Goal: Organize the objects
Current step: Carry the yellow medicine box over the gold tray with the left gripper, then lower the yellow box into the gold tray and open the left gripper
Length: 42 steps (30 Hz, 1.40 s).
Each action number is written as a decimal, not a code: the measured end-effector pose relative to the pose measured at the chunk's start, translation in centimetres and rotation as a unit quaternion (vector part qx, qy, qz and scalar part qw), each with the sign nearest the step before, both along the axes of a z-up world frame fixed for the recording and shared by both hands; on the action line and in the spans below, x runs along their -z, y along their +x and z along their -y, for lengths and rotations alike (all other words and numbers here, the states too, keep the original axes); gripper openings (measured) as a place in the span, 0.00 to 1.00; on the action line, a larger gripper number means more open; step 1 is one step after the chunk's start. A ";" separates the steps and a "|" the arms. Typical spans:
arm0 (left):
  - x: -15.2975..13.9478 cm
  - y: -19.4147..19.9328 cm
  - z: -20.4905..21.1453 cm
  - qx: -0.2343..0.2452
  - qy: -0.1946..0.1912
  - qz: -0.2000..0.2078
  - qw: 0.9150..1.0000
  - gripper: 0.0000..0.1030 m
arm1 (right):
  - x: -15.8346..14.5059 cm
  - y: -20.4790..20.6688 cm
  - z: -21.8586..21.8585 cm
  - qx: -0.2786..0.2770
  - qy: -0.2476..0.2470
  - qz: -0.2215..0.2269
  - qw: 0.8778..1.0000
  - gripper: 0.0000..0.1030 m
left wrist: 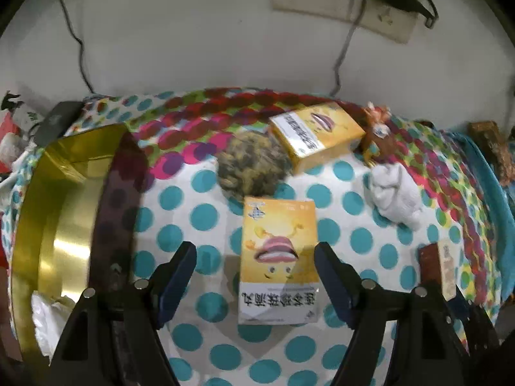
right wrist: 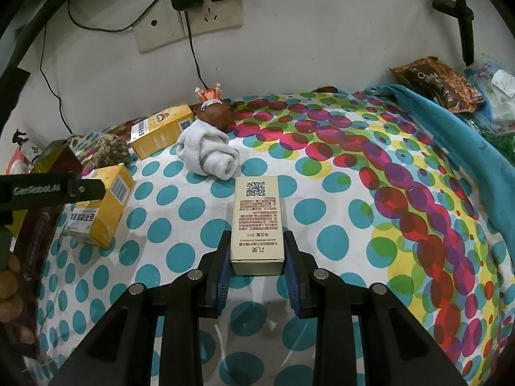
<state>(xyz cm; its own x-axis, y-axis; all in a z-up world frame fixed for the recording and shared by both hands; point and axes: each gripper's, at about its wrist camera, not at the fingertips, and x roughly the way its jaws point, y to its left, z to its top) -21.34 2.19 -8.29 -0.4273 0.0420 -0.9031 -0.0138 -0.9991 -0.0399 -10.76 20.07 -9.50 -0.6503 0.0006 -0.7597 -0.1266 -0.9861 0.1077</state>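
A yellow box point(left wrist: 278, 257) printed with a mouth lies on the dotted cloth point(left wrist: 354, 241). My left gripper point(left wrist: 256, 247) hangs over it, open, a finger on each side and neither pad touching. The same box point(right wrist: 103, 206) shows at the left of the right wrist view, under the left gripper's arm point(right wrist: 48, 189). My right gripper point(right wrist: 257, 234) is shut on a tall beige box point(right wrist: 257, 222) with a QR code, held by its near end. A second yellow box point(left wrist: 317, 135) lies further back.
A round gold tin point(left wrist: 64, 225) with a dark wall stands open at the left. A scaly brown ball point(left wrist: 254, 164), a rolled white sock point(left wrist: 396, 193) and a brown figurine point(left wrist: 379, 135) lie behind. Blue towel point(right wrist: 450, 135) and snack bag point(right wrist: 434, 83) sit far right; cables hang on the wall.
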 end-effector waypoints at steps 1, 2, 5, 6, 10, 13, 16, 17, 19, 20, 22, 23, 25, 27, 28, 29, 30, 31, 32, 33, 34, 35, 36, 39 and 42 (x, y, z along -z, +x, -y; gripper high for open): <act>-0.1 0.1 -0.2 0.002 0.007 0.002 1.000 0.76 | 0.0 0.0 0.1 0.000 0.001 -0.001 1.000 0.28; -0.4 0.4 -0.5 0.007 0.016 -0.012 1.000 0.76 | 0.0 0.0 0.1 -0.002 0.000 -0.001 1.000 0.28; 0.5 -0.3 -2.3 0.025 -0.047 -0.007 0.999 0.76 | 0.0 -0.1 0.2 -0.006 -0.001 0.000 1.000 0.28; 1.2 -0.7 -2.5 0.026 -0.056 0.004 0.998 0.76 | 0.0 0.0 0.2 -0.005 -0.001 0.000 1.000 0.28; 2.6 -0.8 -1.9 0.014 -0.043 0.011 0.999 0.76 | 0.0 0.0 0.1 -0.003 -0.005 -0.001 1.000 0.28; 3.0 -0.7 -1.0 0.009 -0.019 0.004 1.000 0.68 | 0.1 -0.1 0.1 -0.005 -0.007 0.004 1.000 0.28; 2.7 -0.4 -0.2 -0.006 -0.004 -0.007 1.000 0.51 | 0.2 -0.2 0.1 -0.004 -0.007 0.003 1.000 0.29; 2.7 -0.5 0.0 -0.003 0.003 -0.008 1.000 0.50 | 0.3 -0.2 0.1 -0.004 -0.007 0.004 1.000 0.29; 2.7 -0.3 0.1 -0.003 0.000 -0.013 1.000 0.50 | 0.3 -0.2 0.1 -0.004 -0.007 0.006 1.000 0.30; 2.7 -0.2 0.1 -0.005 -0.009 -0.017 1.000 0.50 | 0.3 -0.2 0.1 -0.004 -0.006 0.006 1.000 0.30; 2.6 0.0 -0.1 -0.001 -0.021 -0.023 1.000 0.50 | 0.3 -0.2 0.1 -0.003 -0.005 0.006 1.000 0.30; 2.6 0.1 -0.2 0.000 -0.026 -0.026 0.999 0.50 | 0.3 -0.3 0.1 -0.003 -0.005 0.007 1.000 0.30; 2.4 0.4 -0.2 0.000 -0.029 -0.031 0.999 0.50 | 0.3 -0.2 0.1 -0.002 -0.004 0.007 1.000 0.30; 1.9 1.0 -0.2 0.001 -0.041 -0.039 0.998 0.50 | 0.3 -0.3 0.2 -0.002 -0.002 0.007 1.000 0.30; 1.6 1.3 -0.2 0.001 -0.045 -0.045 0.998 0.50 | 0.3 -0.4 0.2 -0.001 0.000 0.008 1.000 0.30; 1.2 1.7 -0.1 0.001 -0.045 -0.050 0.998 0.50 | 0.3 -0.4 0.2 -0.001 0.002 0.008 1.000 0.30; 0.9 2.0 0.0 0.000 -0.045 -0.055 0.997 0.50 | 0.2 -0.4 0.2 -0.001 0.003 0.008 1.000 0.30; 0.4 2.4 0.2 -0.002 -0.047 -0.062 0.997 0.50 | 0.2 -0.4 0.2 0.000 0.006 0.009 1.000 0.30; -0.2 3.0 0.4 -0.003 -0.049 -0.071 0.996 0.50 | 0.2 -0.4 0.3 0.001 0.007 0.009 1.000 0.30; -0.7 3.6 0.5 -0.003 -0.052 -0.079 0.995 0.50 | 0.1 -0.4 0.3 0.001 0.009 0.009 1.000 0.30; -1.4 4.2 0.7 -0.005 -0.058 -0.088 0.994 0.50 | 0.1 -0.4 0.4 0.001 0.011 0.010 1.000 0.30; -2.1 5.0 1.0 -0.005 -0.062 -0.098 0.993 0.50 | 0.1 -0.5 0.5 0.001 0.013 0.011 1.000 0.30; -2.6 5.6 1.2 -0.004 -0.064 -0.106 0.992 0.50 | 0.0 -0.5 0.6 0.000 0.016 0.011 1.000 0.30; -4.4 7.8 2.5 -0.005 -0.069 -0.130 0.989 0.50 | 0.0 -0.5 0.9 -0.002 0.028 0.013 1.000 0.30; -5.5 9.6 4.4 -0.010 -0.071 -0.142 0.987 0.50 | -0.1 -0.5 1.3 -0.004 0.036 0.011 0.999 0.30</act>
